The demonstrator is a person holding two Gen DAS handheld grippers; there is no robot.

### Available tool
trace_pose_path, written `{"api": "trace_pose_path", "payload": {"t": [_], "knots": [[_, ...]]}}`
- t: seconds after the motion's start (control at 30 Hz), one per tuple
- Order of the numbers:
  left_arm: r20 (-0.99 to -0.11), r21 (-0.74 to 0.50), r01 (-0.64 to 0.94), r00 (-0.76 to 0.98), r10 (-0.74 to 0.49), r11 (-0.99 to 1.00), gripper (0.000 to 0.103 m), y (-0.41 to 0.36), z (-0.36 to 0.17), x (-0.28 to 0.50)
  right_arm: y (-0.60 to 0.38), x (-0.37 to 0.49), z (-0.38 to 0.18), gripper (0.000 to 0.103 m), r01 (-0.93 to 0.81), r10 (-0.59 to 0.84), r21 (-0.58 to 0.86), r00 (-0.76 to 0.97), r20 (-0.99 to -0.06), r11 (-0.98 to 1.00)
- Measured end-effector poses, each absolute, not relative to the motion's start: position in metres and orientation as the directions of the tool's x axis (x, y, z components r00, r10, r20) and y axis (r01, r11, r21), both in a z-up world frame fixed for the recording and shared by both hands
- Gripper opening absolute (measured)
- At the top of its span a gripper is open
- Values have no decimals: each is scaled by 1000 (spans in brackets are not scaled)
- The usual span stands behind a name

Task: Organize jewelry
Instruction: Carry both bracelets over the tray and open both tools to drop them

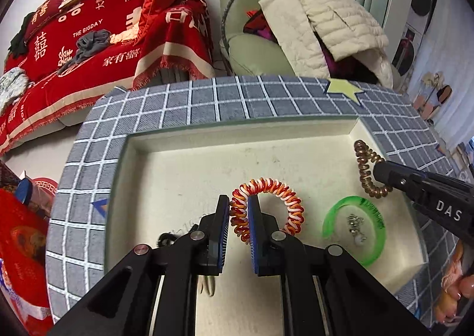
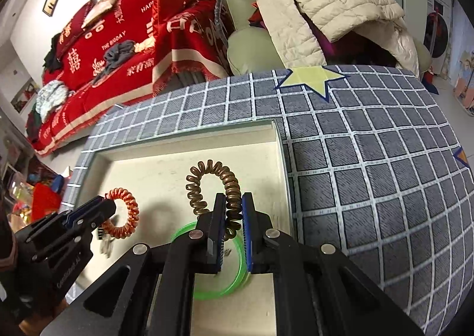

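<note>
A shallow cream tray [image 1: 183, 164] sits on a grey checked cloth. My left gripper [image 1: 238, 202] is shut on a red, orange and white spiral bracelet [image 1: 281, 188], held above the tray; it also shows in the right wrist view [image 2: 126, 211]. My right gripper [image 2: 234, 202] is shut on a bronze spiral bracelet [image 2: 204, 176], also seen in the left wrist view [image 1: 366, 170]. A green bangle [image 1: 370, 226] lies in the tray with a small silver piece [image 1: 357, 225] inside it.
The grey checked cloth [image 2: 370, 158] with a yellow star [image 2: 311, 78] covers the table. A small dark item [image 1: 164, 239] and a pale clip [image 1: 209, 285] lie in the tray by my left fingers. A red sofa [image 1: 89, 39] and a green armchair [image 1: 251, 48] stand behind.
</note>
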State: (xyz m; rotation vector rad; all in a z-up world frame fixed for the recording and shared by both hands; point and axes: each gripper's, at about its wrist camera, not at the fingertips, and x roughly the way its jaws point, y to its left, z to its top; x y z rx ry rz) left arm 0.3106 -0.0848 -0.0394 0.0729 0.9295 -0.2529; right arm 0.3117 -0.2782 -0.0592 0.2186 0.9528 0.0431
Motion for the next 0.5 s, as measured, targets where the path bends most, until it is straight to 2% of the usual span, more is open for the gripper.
{"api": "trace_pose_path", "payload": {"t": [0.2, 0.5], "knots": [[-815, 22, 253, 565, -129, 967, 34, -96, -56, 313, -275, 320, -75, 12, 60, 106, 169, 563, -819, 984], [-825, 44, 242, 556, -101, 969, 34, -98, -59, 314, -282, 319, -78, 12, 66, 151, 223, 550, -821, 973]]}}
